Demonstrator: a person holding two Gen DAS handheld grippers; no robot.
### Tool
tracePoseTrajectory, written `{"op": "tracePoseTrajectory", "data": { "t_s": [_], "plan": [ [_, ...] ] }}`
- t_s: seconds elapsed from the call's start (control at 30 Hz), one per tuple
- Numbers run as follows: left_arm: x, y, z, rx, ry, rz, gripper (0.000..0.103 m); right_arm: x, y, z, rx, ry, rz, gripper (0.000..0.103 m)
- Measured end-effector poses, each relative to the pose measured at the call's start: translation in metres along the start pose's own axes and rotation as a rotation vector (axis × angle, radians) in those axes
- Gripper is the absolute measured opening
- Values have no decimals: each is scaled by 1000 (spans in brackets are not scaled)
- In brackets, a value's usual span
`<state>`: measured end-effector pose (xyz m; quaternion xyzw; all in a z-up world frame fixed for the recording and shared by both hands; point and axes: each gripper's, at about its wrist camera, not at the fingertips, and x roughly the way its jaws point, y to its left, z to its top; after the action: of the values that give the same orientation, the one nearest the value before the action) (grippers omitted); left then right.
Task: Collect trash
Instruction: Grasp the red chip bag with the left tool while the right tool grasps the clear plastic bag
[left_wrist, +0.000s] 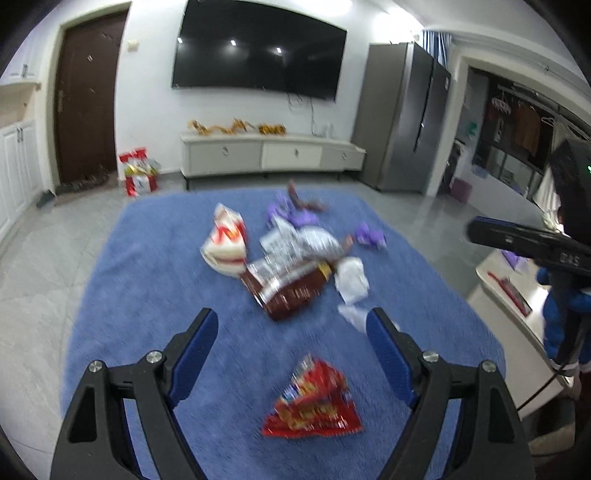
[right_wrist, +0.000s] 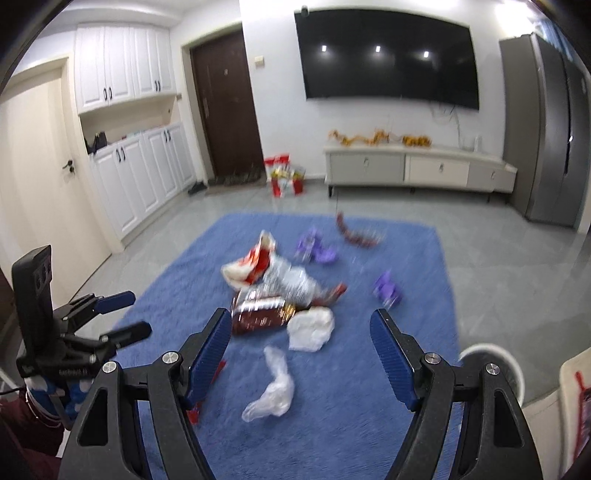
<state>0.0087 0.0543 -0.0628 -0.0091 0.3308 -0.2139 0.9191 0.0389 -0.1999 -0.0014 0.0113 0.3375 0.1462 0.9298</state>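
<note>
- Left gripper (left_wrist: 291, 328): jaws spread wide, nothing held; red snack wrapper (left_wrist: 314, 404) seen on blue rug (left_wrist: 147, 295) beneath.
- Right gripper (right_wrist: 299, 330): jaws apart, empty; crumpled clear plastic (right_wrist: 273, 391) lies below.
- Mid-rug wrapper pile (right_wrist: 273, 291) blurred; probably foil bags.

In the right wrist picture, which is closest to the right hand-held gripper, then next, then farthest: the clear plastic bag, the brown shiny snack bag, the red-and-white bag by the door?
From the right hand-held gripper:
1. Clear crumpled plastic bag, between its fingers on the blue rug.
2. Brown shiny snack bag, further up the rug.
3. Red-and-white bag, on the floor by the dark door.
</note>
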Motion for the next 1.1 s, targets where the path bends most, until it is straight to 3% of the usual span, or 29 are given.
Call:
{"op": "tracePoseTrajectory", "data": {
  "t_s": [0.27,0.47,0.7,0.8,0.9,1.1],
  "plan": [
    [36,-1,-33,-3,117,-51,82,66,8,-38,51,188,50,61],
    [54,-3,-38,-2,164,-78,80,95,9,-52,64,272,53,55],
    [69,2,-46,-31,208,-99,57,110,7,-62,86,328,55,47],
    [66,4,-46,-44,202,-111,47,115,9,-66,85,347,64,41],
    [62,4,-46,-46,190,-126,30,117,12,-69,78,359,69,28],
    [47,3,-48,-63,163,-141,18,105,17,-67,60,328,71,27]
  ]
}}
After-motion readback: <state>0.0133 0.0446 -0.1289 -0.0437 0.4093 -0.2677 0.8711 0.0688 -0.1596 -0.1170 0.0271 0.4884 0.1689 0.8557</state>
